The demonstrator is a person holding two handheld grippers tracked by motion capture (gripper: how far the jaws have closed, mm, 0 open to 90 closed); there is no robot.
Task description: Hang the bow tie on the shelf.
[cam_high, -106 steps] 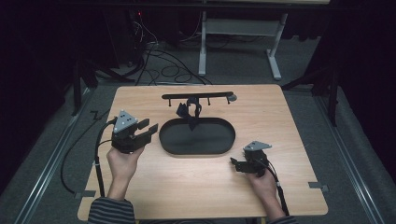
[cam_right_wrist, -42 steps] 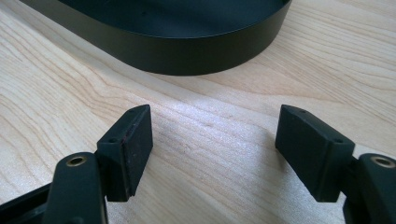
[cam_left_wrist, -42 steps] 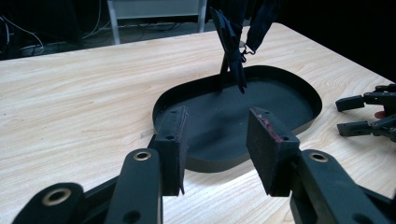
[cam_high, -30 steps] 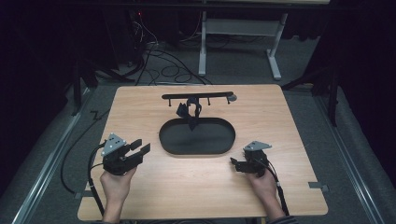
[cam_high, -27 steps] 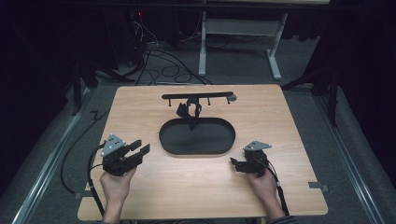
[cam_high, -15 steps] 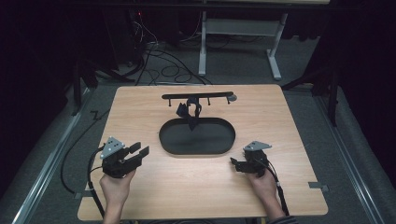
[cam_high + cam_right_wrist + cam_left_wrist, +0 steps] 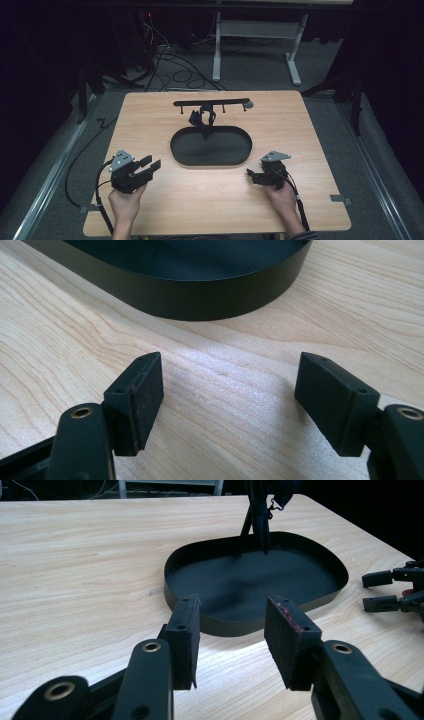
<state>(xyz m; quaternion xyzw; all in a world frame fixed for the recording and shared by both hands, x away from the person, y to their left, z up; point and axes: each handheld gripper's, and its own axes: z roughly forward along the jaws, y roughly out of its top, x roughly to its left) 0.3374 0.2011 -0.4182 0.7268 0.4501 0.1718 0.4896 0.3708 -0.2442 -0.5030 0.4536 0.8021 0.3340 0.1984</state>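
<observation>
With both grippers resting near the table's [image 7: 320,210] front edge, the left gripper [image 7: 150,166] and right gripper [image 7: 251,175] with fingers spread and empty, reach for the dark strap [image 7: 202,119] hanging from the stand's rack [image 7: 212,103] above the black oval tray [image 7: 176,150], approaching level and slowly.

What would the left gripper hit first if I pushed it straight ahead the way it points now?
Most likely the near wall of the black oval tray, which lies straight ahead of the left gripper and its open jaws; bare wooden table lies between. Depth is hard to judge.
</observation>
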